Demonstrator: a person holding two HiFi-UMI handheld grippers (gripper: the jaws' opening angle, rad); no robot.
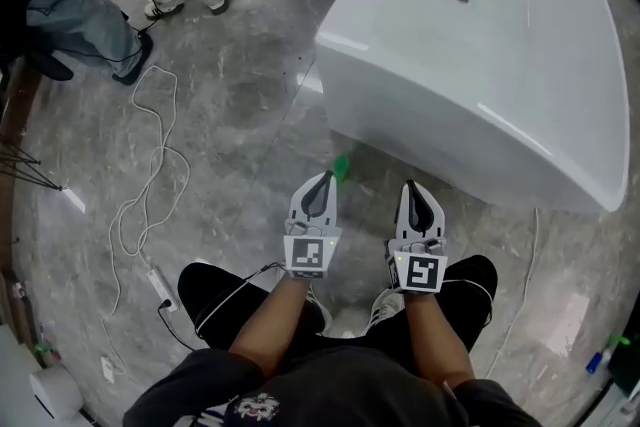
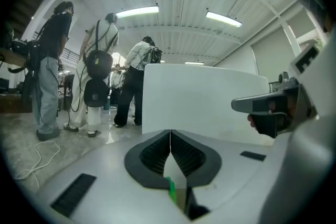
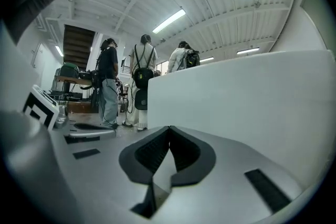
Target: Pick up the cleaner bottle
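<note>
Something small and green (image 1: 341, 166) stands on the grey floor at the foot of the white bathtub (image 1: 480, 45); I cannot tell whether it is the cleaner bottle. My left gripper (image 1: 324, 179) is low over the floor, its tip just short of the green thing and slightly to its left. Its jaws are shut with nothing in them. In the left gripper view (image 2: 170, 135) a sliver of green (image 2: 170, 190) shows beneath the closed jaws. My right gripper (image 1: 411, 188) is held beside it, aimed at the tub wall; its jaws (image 3: 169, 129) are shut and hold nothing.
The tub wall (image 3: 247, 97) fills the space straight ahead of both grippers. White cables (image 1: 150, 165) and a power strip (image 1: 160, 287) trail over the floor at left. Several people (image 2: 100, 81) stand beyond. My knees (image 1: 215, 300) are just behind the grippers.
</note>
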